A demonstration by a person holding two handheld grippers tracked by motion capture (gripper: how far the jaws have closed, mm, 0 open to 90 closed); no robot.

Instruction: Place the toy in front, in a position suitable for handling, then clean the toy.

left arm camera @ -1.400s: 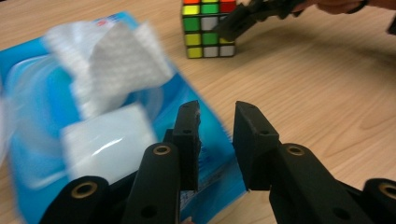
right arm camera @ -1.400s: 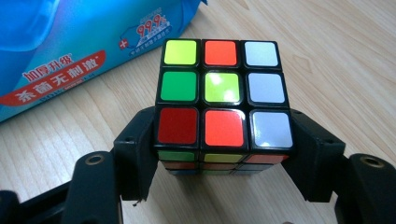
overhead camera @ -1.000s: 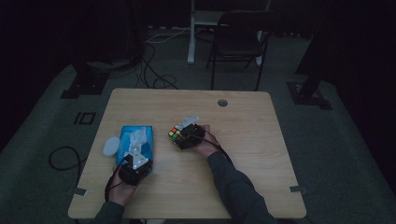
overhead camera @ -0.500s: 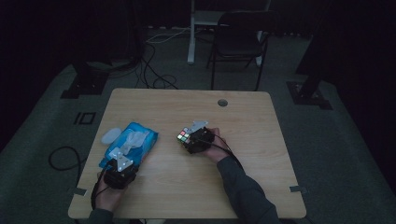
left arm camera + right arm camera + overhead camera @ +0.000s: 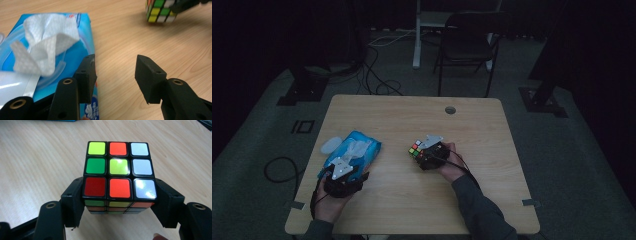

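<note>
Darkness rings the wooden table [image 5: 472, 125]; right tongs [image 5: 117, 205] clamp the cube [image 5: 118, 175], left tongs [image 5: 115, 75] gape.

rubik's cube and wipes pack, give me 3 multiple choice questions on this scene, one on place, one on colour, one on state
1. Where does the wipes pack lie on the table?
A. at the far right corner
B. on the person's left side, just ahead of the left gripper
C. on top of the cube

2. What colour is the centre sticker on the upward face of the Rubik's cube?
A. yellow-green
B. blue
C. black

3. How do the right gripper's jaws stand?
A. wide open over bare wood
B. shut on a wipe
C. closed on the cube's two sides

Answers: 1 B, the high view shows the blue pack at the left edge. 2 A, the right gripper view shows it plainly. 3 C, both jaws press against the cube there.
</note>
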